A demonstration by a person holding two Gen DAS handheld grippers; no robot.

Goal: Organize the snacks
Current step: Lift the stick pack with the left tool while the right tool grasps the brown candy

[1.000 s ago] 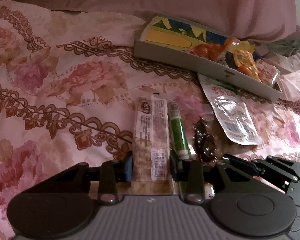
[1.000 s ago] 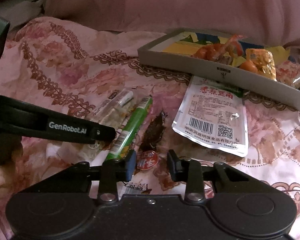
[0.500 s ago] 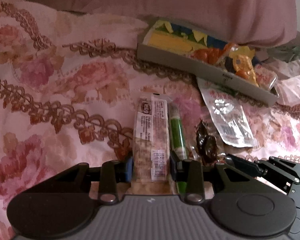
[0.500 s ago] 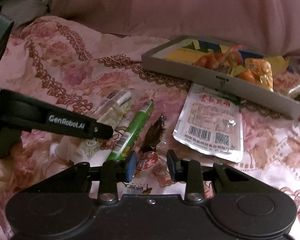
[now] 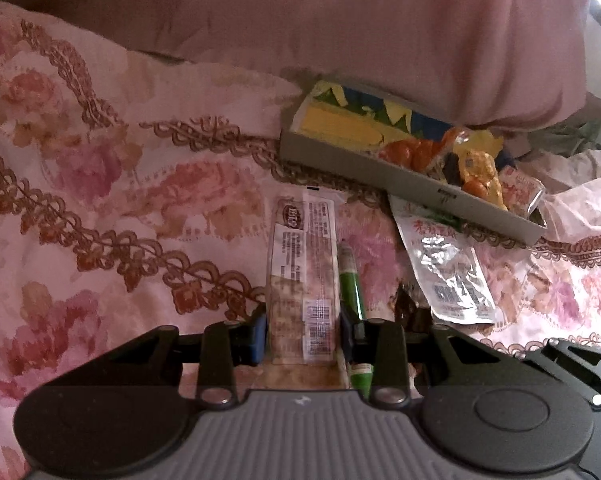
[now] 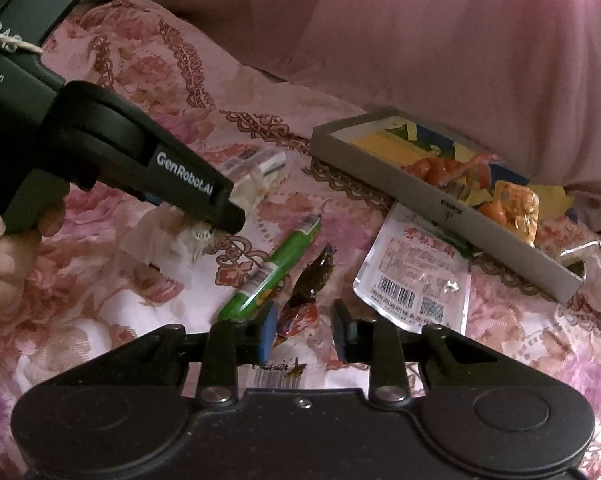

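My left gripper [image 5: 302, 332] is shut on a long clear cracker packet [image 5: 302, 276]. In the right wrist view that gripper [image 6: 188, 188] holds the packet [image 6: 260, 172] tilted above the bedspread. My right gripper [image 6: 305, 330] hangs low over the bed and its jaws are closing. A small red-wrapped snack [image 6: 296, 316] lies between them, against the left pad only. A green stick [image 6: 276, 268], a dark brown snack [image 6: 314, 276] and a silver pouch [image 6: 416, 276] lie just beyond. The grey tray [image 6: 380, 172] behind them holds several orange and yellow snacks.
A floral bedspread [image 5: 100, 220] covers the whole surface. A big pink pillow [image 5: 380, 40] rises right behind the tray [image 5: 340, 156]. A hand [image 6: 4, 248] grips the left tool at the left edge. Another printed packet [image 6: 280, 372] lies under my right gripper.
In the right wrist view the left gripper and its cracker packet have risen and look nearer. That view has tilted. The right jaws have narrowed slightly around the red snack.
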